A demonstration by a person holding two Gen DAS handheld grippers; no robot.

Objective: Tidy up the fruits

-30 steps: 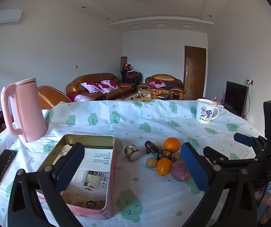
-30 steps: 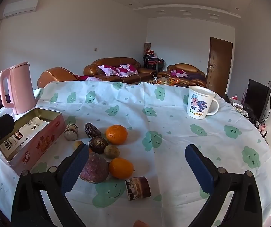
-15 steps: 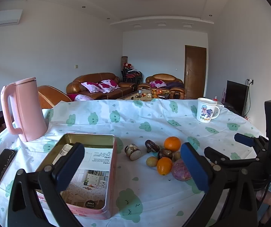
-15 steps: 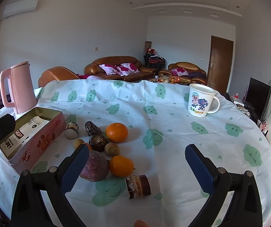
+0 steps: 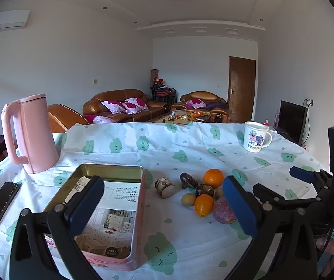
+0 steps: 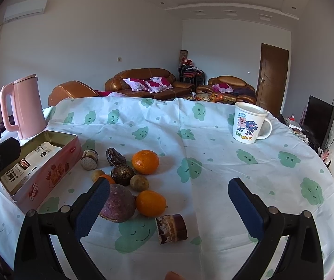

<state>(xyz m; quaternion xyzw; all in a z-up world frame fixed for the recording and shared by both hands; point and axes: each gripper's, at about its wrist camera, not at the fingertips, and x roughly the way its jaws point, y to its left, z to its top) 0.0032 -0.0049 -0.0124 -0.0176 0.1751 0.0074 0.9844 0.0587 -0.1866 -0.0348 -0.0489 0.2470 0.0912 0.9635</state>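
A pile of fruit lies on the clouded tablecloth: a round orange (image 6: pixel 145 162), a smaller orange (image 6: pixel 151 203), a purple fruit (image 6: pixel 118 202), a dark brown fruit (image 6: pixel 122 174), and small yellowish ones (image 6: pixel 139 182). Two cut sugarcane pieces (image 6: pixel 171 228) (image 6: pixel 89 159) lie beside them. An open pink tin (image 5: pixel 101 212) (image 6: pixel 48 163) holds printed paper. My left gripper (image 5: pixel 163 205) is open above the tin and pile. My right gripper (image 6: pixel 169 207) is open and empty, its left finger beside the purple fruit.
A pink kettle (image 5: pixel 30 133) stands at the back left, a phone (image 5: pixel 1 203) at the left edge. A cartoon mug (image 6: pixel 248 123) stands at the back right. The right gripper's body (image 5: pixel 318 193) shows at the right of the left wrist view.
Both grippers have moved slightly forward toward the fruit pile. Both stay open, nothing has been picked up.
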